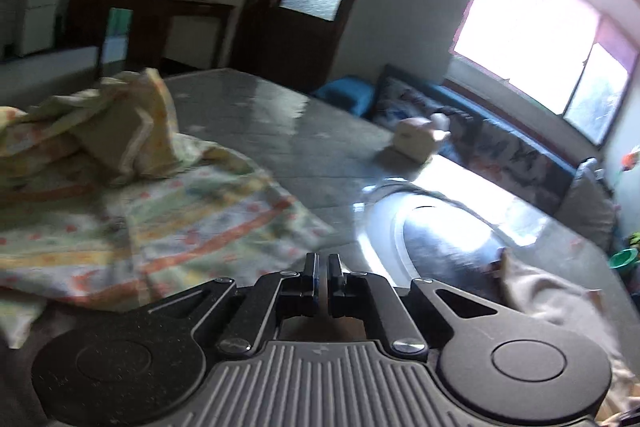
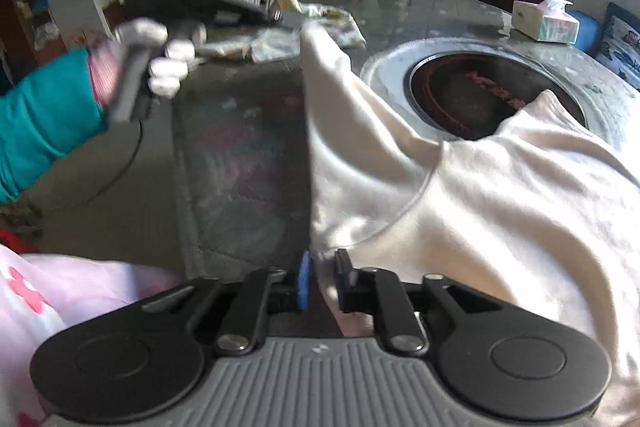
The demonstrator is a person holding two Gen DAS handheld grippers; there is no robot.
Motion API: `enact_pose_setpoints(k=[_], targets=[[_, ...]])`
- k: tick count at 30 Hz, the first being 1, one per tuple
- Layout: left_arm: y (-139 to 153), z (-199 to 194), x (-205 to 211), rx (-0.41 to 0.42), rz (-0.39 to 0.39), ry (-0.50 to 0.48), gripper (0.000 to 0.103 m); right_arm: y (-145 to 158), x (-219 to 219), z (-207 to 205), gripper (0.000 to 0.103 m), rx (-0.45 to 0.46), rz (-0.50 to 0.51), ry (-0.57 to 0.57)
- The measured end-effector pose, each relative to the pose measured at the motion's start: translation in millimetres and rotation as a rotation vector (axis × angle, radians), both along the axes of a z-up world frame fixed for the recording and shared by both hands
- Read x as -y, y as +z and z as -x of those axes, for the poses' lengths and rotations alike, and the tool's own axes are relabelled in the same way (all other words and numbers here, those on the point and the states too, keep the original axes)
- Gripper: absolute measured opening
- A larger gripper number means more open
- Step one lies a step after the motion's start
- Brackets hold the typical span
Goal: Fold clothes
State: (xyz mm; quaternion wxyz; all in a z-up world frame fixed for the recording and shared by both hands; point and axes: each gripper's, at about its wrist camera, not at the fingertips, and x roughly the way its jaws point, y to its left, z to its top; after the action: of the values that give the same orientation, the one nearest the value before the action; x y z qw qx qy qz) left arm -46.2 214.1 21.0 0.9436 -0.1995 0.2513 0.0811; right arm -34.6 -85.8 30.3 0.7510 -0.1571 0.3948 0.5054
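A cream-white garment (image 2: pixel 500 195) lies crumpled on the grey table, partly over the round cooktop (image 2: pixel 476 91). My right gripper (image 2: pixel 323 267) pinches its near edge, with cloth between the narrowly parted jaws. My left gripper (image 2: pixel 292 21), seen blurred in the right wrist view, holds a far corner of the same garment lifted up. In the left wrist view the left gripper (image 1: pixel 323 267) has its jaws nearly together; the cloth in them is barely visible. The garment's edge (image 1: pixel 552 291) shows at the right there.
A patterned yellow-and-orange cloth pile (image 1: pixel 120 179) lies on the table's left side. A tissue box (image 2: pixel 544 21) stands at the far edge behind the cooktop. A sofa (image 1: pixel 500 143) and bright window lie beyond the table (image 1: pixel 280 131). Pink cloth (image 2: pixel 48 291) is at lower left.
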Motion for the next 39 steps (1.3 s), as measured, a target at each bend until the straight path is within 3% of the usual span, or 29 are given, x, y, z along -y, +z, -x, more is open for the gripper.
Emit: enact_pose_setpoints(k=[6, 10, 13, 18, 23, 28, 31, 33, 36, 39], targets=[[-2, 5, -4, -0.054, -0.018, 0.009, 0.008, 8, 11, -10, 0.018, -0.009, -0.039, -0.066], [-4, -17, 36, -0.079, 0.028, -0.149, 0.009, -6, 6, -7, 0.018, -0.049, -0.009, -0.048], [0, -45, 63, -0.095, 0.049, -0.242, 0.010, -3, 7, -2, 0.023, -0.030, -0.012, -0.040], [3, -102, 103, -0.114, 0.079, -0.339, 0.021, 5, 14, -13, 0.029, 0.017, -0.029, -0.107], [-5, -158, 145, -0.152, 0.003, -0.398, 0.031, 0, 15, -21, 0.029, -0.007, -0.042, -0.125], [-21, -200, 167, -0.175, -0.091, -0.423, 0.031, -4, 13, -17, 0.029, -0.022, -0.033, -0.096], [-29, -215, 177, -0.174, -0.136, -0.453, 0.028, -8, 12, -18, 0.029, -0.033, -0.030, -0.097], [-35, -222, 185, -0.182, -0.178, -0.477, 0.014, -9, 12, -18, 0.030, -0.040, -0.027, -0.088], [-41, -225, 195, -0.163, -0.259, -0.514, 0.004, -10, 12, -16, 0.030, -0.055, -0.024, -0.068], [-46, -229, 197, -0.153, -0.278, -0.517, 0.003, -12, 11, -10, 0.031, -0.080, -0.029, -0.035]])
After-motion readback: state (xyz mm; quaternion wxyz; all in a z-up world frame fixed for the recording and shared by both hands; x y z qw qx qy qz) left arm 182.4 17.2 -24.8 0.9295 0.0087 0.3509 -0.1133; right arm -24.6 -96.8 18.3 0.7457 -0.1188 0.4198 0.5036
